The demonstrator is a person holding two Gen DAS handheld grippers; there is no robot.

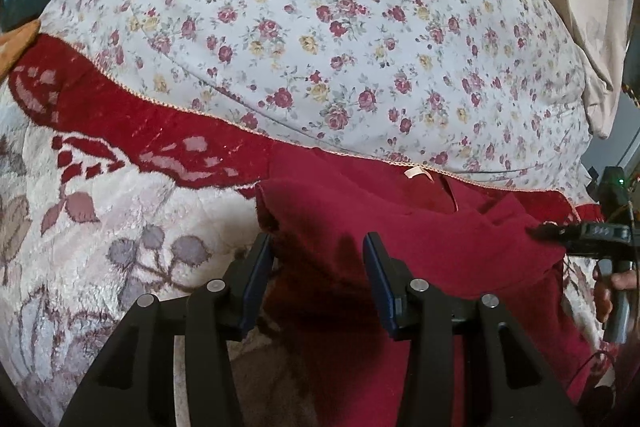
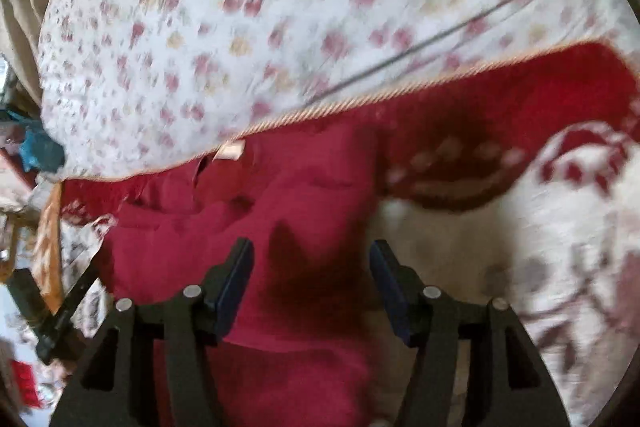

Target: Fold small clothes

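Observation:
A dark red garment [image 1: 400, 227] lies on a plush white and red blanket [image 1: 120, 211], its pale neck label [image 1: 416, 171] at the far edge. My left gripper [image 1: 318, 251] hangs over the garment's left part with its jaws apart, and the pads press on nothing. At the right edge of that view a hand holds my right gripper [image 1: 538, 229], its tip at the garment's right side. In the blurred right wrist view my right gripper [image 2: 312, 259] is open over the garment [image 2: 240, 211], near its right edge. The label [image 2: 230, 151] shows there too.
A white sheet with small roses [image 1: 320, 27] covers the bed beyond the blanket's corded edge. A beige cushion [image 1: 580, 7] lies at the far right. Blurred clutter [image 2: 24, 187] and a black device [image 2: 52, 315] fill the left side of the right wrist view.

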